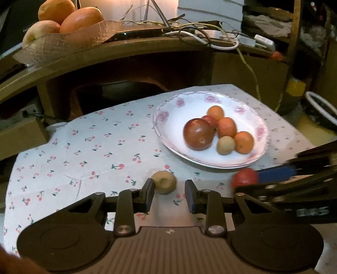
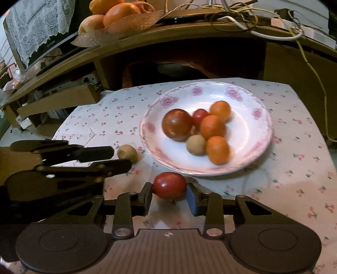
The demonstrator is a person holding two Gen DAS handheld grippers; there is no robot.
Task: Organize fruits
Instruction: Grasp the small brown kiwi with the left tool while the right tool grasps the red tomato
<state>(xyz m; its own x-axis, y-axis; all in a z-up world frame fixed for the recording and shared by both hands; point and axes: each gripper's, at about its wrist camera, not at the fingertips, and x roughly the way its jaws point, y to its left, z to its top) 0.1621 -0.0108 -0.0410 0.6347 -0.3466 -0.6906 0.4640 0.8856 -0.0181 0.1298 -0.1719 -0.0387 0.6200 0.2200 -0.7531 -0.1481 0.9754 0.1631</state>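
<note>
A tabletop (image 2: 294,189) under a white cloth printed with small cherries carries a flowered white plate (image 2: 259,109), where the fruit is being gathered: a large dark red fruit (image 2: 177,124), a smaller red one behind it, three small orange fruits (image 2: 212,127) and one pale brown fruit (image 2: 196,144) lie bunched near the middle, touching one another. Two fruits remain on the cloth, off the plate. A small red fruit (image 2: 169,185) sits just beside the plate's near rim, and the right tool (image 2: 169,190) has its jaws drawn narrow against both sides of it, apparently gripping it so it can be carried onto the plate. The other, a pale brown fruit (image 1: 164,182), lies to the left of the plate; the left tool (image 1: 169,189) reaches toward it with jaws fairly narrow, one finger touching its side and the other well clear, so it is not gripped. The two tools sit near each other, the left one's fingers reaching in close beside the right one, so either could bump the other on lifting. The plate keeps bare room along its near and right sides. Behind the tabletop a dark wooden shelf (image 1: 126,54) overhangs, holding a bowl of large oranges (image 1: 82,20) and tangled cables (image 1: 200,31), which limits height at the back; the cloth left of the plate lies open
</note>
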